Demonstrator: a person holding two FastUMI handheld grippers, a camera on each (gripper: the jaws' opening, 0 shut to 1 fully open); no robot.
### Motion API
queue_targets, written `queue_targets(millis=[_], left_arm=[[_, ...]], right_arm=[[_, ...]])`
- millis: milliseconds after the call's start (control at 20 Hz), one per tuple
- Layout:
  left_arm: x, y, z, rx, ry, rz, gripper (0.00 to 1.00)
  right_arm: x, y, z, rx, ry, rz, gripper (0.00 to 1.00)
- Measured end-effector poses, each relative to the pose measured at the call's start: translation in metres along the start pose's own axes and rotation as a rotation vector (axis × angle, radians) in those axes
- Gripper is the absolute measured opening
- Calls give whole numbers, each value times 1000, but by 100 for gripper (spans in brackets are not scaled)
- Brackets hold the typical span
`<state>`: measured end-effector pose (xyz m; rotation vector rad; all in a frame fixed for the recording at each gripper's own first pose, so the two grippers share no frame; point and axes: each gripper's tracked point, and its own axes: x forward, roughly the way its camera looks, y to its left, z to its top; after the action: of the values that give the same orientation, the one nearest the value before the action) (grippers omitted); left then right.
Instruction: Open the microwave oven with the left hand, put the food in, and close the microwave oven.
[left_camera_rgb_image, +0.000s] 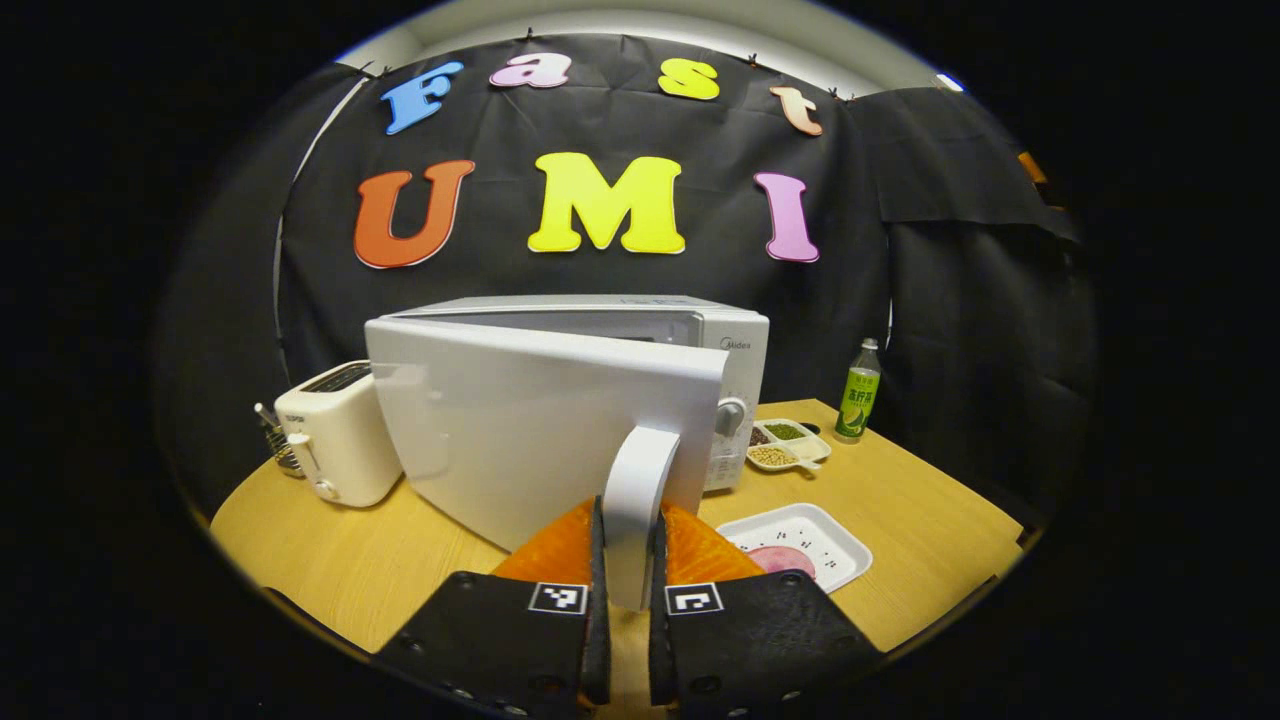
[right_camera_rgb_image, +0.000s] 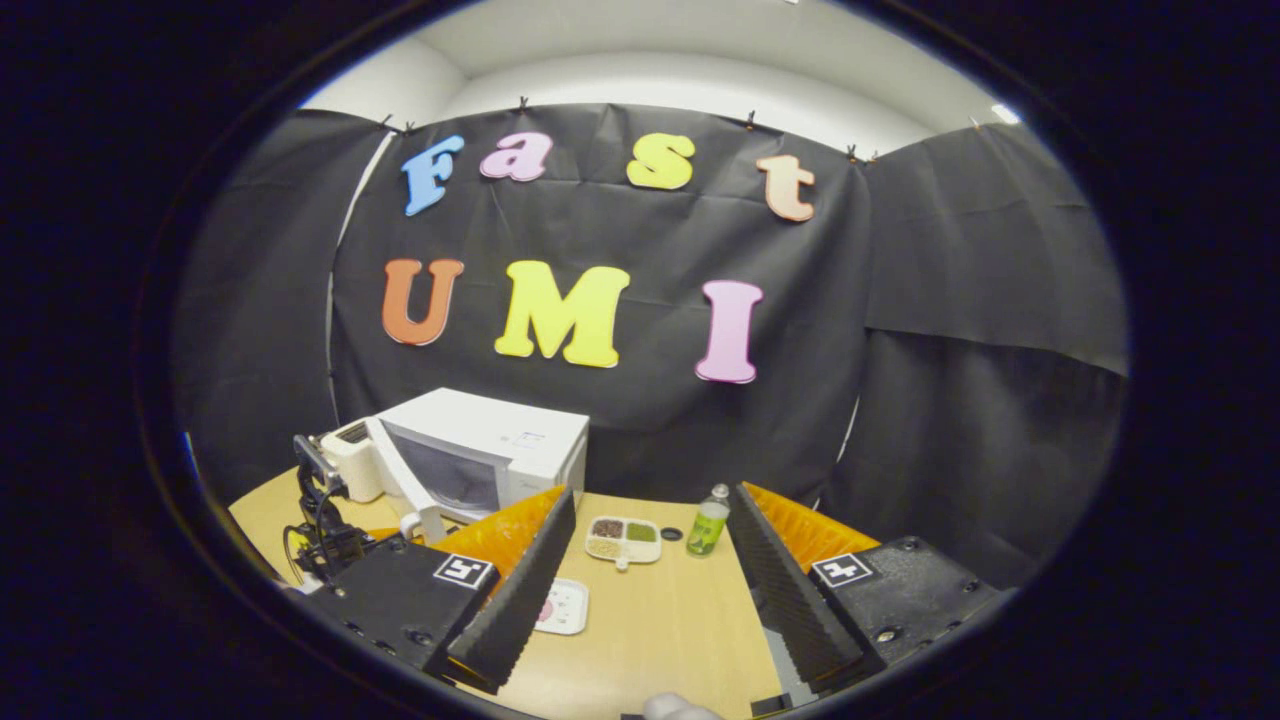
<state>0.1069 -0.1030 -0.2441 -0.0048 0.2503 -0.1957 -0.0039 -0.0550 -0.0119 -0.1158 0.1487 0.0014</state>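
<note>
Left tongs (left_camera_rgb_image: 628, 600) sit closest, closed on the white door handle (left_camera_rgb_image: 635, 500) of the microwave (left_camera_rgb_image: 560, 400), whose door stands partly open. Left of it on the table (left_camera_rgb_image: 380, 560) is a toaster (left_camera_rgb_image: 340, 430). Right of the handle, a white tray (left_camera_rgb_image: 800, 545) holds the pink food (left_camera_rgb_image: 780, 560). Right tongs (right_camera_rgb_image: 650, 570) hang wide open above the table, holding nothing.

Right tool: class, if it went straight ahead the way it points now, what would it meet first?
Probably the divided snack tray on the table, just beyond the open right tool; the bottle stands slightly right. Depth is uncertain.
</note>
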Motion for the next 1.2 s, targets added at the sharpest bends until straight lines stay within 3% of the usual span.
queue_targets(millis=[100, 150, 200, 250, 300, 800, 900, 1100, 1150, 1200], left_arm=[[-24, 26, 11, 5, -44, 57, 21], [-32, 37, 12, 8, -39, 78, 34], [-41, 48, 7, 11, -23, 98, 86], [-47, 58, 7, 11, -21, 98, 74], [-57, 66, 3, 15, -7, 111, 98], [-150, 174, -11, 66, 19, 266, 97], [-168, 195, -13, 71, 28, 301, 97], [-200, 210, -11, 63, 24, 345, 96], [-207, 208, -9, 61, 17, 346, 97], [-213, 203, -4, 55, 9, 343, 97]], right_arm=[[-1, 16, -2, -3, 3, 39, 92], [-3, 23, -3, -3, -1, 51, 92], [-3, 27, -3, -3, -2, 60, 93], [-4, 34, -6, -3, 0, 72, 96], [-6, 40, -7, -3, 3, 79, 97], [-8, 76, -58, 84, 64, 97, 100], [0, 82, -72, 89, 87, 104, 96], [28, 89, -110, 81, 161, 127, 100], [37, 89, -122, 73, 181, 126, 94], [47, 88, -135, 63, 215, 123, 100]])
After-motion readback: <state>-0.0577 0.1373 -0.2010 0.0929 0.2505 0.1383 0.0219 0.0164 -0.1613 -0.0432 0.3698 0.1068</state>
